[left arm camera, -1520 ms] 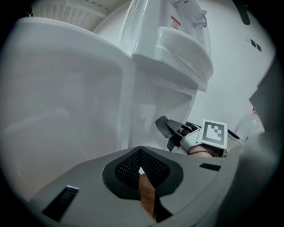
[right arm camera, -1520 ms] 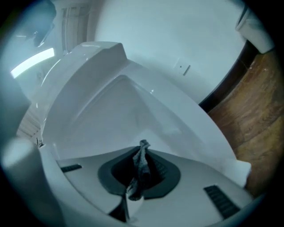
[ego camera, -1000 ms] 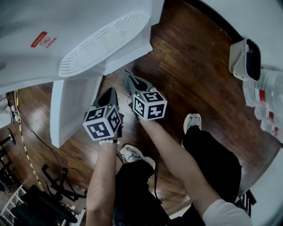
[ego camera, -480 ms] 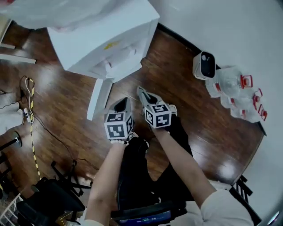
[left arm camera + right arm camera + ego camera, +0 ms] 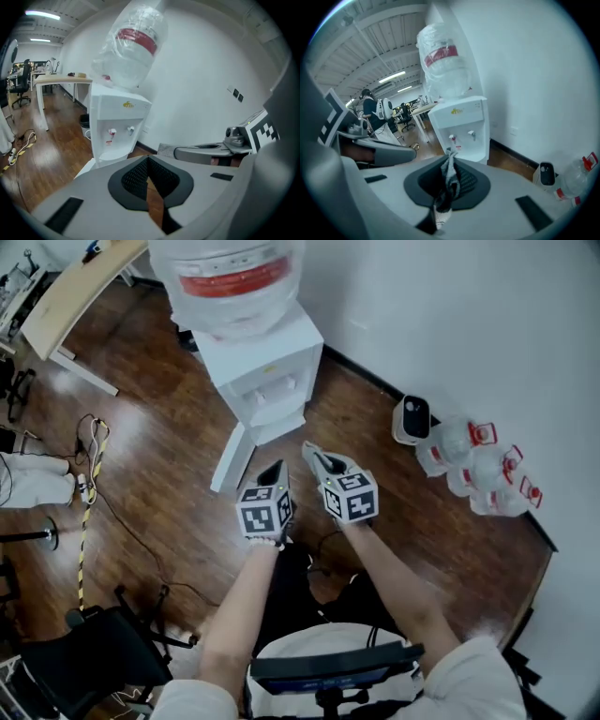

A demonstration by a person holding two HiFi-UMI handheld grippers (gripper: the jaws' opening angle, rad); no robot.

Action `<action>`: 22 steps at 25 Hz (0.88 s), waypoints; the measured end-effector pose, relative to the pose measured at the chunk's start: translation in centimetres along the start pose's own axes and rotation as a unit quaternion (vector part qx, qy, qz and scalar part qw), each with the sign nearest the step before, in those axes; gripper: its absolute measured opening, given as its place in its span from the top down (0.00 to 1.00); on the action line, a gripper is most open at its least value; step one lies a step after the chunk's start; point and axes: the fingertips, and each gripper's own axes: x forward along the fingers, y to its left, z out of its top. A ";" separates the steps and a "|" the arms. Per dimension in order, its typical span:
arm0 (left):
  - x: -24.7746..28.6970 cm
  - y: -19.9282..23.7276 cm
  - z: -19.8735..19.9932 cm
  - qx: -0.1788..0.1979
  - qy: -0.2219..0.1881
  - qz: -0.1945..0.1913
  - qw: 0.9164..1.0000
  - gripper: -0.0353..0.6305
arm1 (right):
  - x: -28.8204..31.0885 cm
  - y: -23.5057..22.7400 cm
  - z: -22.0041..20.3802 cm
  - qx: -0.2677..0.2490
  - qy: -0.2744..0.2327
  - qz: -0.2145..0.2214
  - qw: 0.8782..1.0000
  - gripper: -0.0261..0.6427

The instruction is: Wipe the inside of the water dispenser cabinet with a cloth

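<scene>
Right gripper [image 5: 449, 157] pinches cloth [image 5: 451, 180]; left gripper [image 5: 148, 161] pressed together, empty. Both well apart from dispenser [image 5: 267, 367], door [image 5: 230, 460] open: wiping not under way.

Shown were one water dispenser [image 5: 267, 371], one water bottle [image 5: 230, 282], one cloth [image 5: 449, 180], and two grippers: left gripper [image 5: 274, 469], right gripper [image 5: 309, 449].

Your head view is evenly lit and sharp, dimmer toward the corners. The wooden floor [image 5: 141, 474] shows soft glare patches left of the water dispenser [image 5: 262, 371]. In your left gripper view the ceiling strip lights [image 5: 42, 15] at upper left blow out, and the white wall [image 5: 201, 70] reads bright and flat. Both gripper views bend hard at the edges, with black vignetted corners. The near foreground is soft. The cloth [image 5: 450, 178] is slightly blurred, its lower end washed out.
</scene>
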 end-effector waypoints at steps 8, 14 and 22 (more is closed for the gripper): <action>-10.1 -12.5 -2.3 0.008 -0.055 -0.001 0.998 0.95 | -17.1 3.9 1.6 -0.085 -0.050 0.066 0.993 0.93; -18.3 -18.1 -6.2 -0.004 -0.085 0.015 0.996 0.95 | -27.3 7.8 -0.9 -0.113 -0.064 0.096 0.987 0.93; -23.5 -17.4 -8.5 0.011 -0.078 0.010 0.997 0.95 | -30.7 10.9 -3.2 -0.051 -0.088 0.096 0.990 0.93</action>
